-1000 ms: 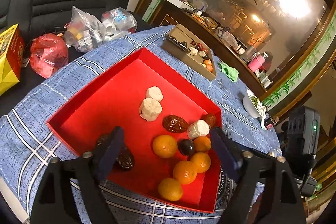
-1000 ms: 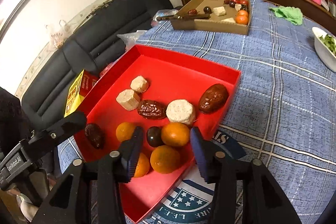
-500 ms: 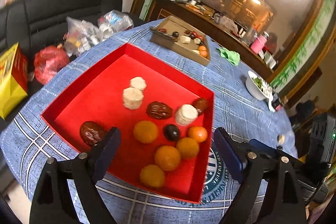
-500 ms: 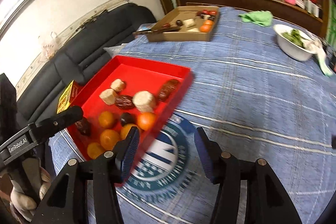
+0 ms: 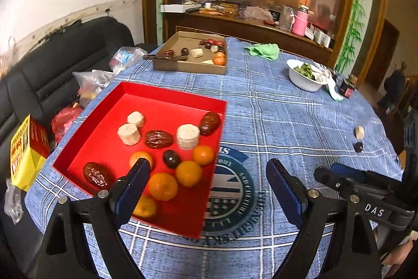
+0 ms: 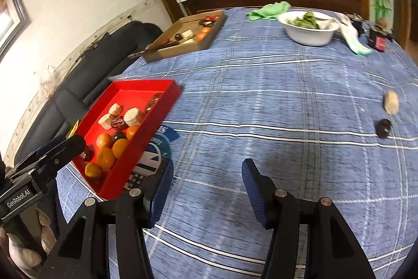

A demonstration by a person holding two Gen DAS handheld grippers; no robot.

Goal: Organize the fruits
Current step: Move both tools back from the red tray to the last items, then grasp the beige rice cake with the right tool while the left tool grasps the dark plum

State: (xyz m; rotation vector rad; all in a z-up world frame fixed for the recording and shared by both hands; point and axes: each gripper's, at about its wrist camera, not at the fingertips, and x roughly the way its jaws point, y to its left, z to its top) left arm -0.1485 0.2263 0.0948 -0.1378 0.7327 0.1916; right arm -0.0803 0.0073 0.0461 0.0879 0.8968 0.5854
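Fruit mostly sits in the red tray [image 5: 122, 101], but a pale piece [image 6: 391, 101] and dark fruit [image 6: 383, 127], probably strays, remain on the cloth; left gripper [image 5: 207, 182] and right gripper [image 6: 206, 187] gape empty.

Left wrist view: looks down and forward over the tabletop [image 5: 287, 122], red tray [image 5: 169, 98] close below. Right wrist view: same slant, aimed further right at bare cloth, tray [image 6: 167, 88] at left. Shared: tray, cardboard box [image 5: 188, 67], white bowl [image 6: 308, 37].
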